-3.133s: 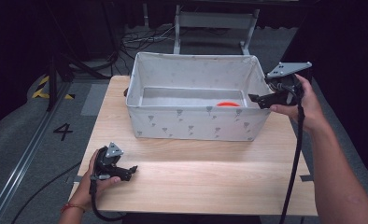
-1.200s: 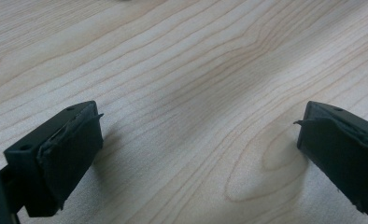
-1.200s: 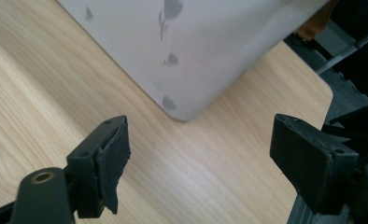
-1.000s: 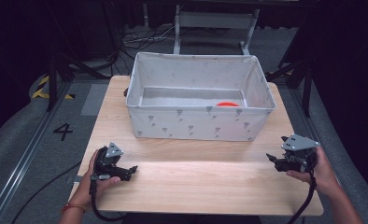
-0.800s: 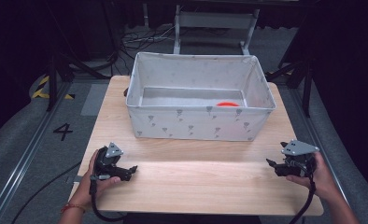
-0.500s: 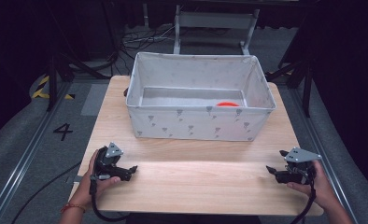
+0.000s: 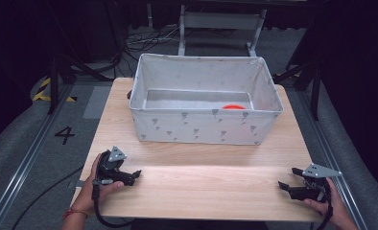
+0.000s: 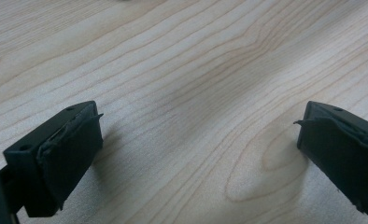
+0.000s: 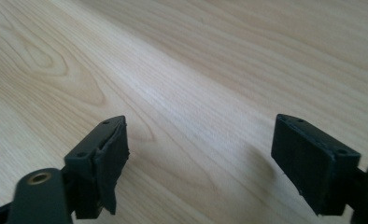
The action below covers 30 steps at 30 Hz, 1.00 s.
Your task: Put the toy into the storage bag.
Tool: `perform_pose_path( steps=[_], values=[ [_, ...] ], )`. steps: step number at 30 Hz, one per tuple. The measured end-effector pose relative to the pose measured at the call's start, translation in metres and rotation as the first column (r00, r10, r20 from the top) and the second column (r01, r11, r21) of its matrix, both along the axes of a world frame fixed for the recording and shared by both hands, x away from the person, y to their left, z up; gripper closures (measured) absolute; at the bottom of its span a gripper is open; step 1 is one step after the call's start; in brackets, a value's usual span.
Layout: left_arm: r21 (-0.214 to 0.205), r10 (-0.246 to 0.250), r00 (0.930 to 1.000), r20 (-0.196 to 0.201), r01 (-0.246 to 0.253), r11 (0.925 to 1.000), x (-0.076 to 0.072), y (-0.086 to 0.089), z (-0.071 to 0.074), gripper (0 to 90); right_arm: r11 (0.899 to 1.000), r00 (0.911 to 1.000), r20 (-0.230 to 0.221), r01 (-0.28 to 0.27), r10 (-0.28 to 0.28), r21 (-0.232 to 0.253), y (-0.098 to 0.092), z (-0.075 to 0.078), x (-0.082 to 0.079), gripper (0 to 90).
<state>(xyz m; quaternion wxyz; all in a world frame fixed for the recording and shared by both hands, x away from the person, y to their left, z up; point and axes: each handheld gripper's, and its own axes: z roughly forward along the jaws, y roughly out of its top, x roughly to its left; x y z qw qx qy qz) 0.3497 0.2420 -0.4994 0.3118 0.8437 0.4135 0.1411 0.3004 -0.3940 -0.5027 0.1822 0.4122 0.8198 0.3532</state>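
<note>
I rest both claws low on the pale wooden tabletop (image 7: 211,184), clear of the grey fabric bin (image 7: 204,127). The left claw (image 7: 135,175) gapes empty; the right claw (image 7: 284,185) has just been widening, nothing between its jaws (an orange item (image 7: 233,107) lies in the bin).

The right gripper (image 9: 198,163) points low over the counter (image 9: 229,60), a pale wood surface with grain lines running diagonally and an oval knot figure at upper left. Its two black jaws stand wide apart, having just opened further. Bare wood lies between them; nothing is gripped.

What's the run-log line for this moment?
left gripper: open, empty | right gripper: open, empty, jaws just widened | orange thing: in fabric bin
</note>
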Motion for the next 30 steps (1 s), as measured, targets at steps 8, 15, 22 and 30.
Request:
perform_pose_path(
  steps=[8, 15, 22, 30],
  values=[
    [0.001, 0.001, 1.0000, 0.000, -0.001, 1.0000, -0.0001, 0.0001, 0.0000, 0.4, 1.000, 0.9995, -0.022, 0.022, -0.022, 0.019, -0.0039, -0.0025, 0.0012, 14.5],
    [0.000, 0.005, 1.0000, -0.001, -0.005, 1.0000, -0.0003, 0.0001, 0.0000, 0.4, 0.999, 0.9993, -0.023, 0.029, -0.028, 0.019, -0.0038, -0.0025, 0.0014, 14.5],
    [0.001, 0.006, 1.0000, -0.001, -0.006, 1.0000, -0.0003, 0.0000, 0.0001, 0.4, 0.999, 0.9992, -0.022, 0.034, -0.034, 0.018, -0.0039, -0.0025, 0.0014, 14.4],
    [-0.001, 0.016, 0.9999, 0.004, -0.016, 0.9999, 0.0003, 0.0001, -0.0002, 0.4, 0.999, 0.9992, -0.023, 0.034, -0.034, 0.019, -0.0038, -0.0025, 0.0015, 14.1]
  ],
)
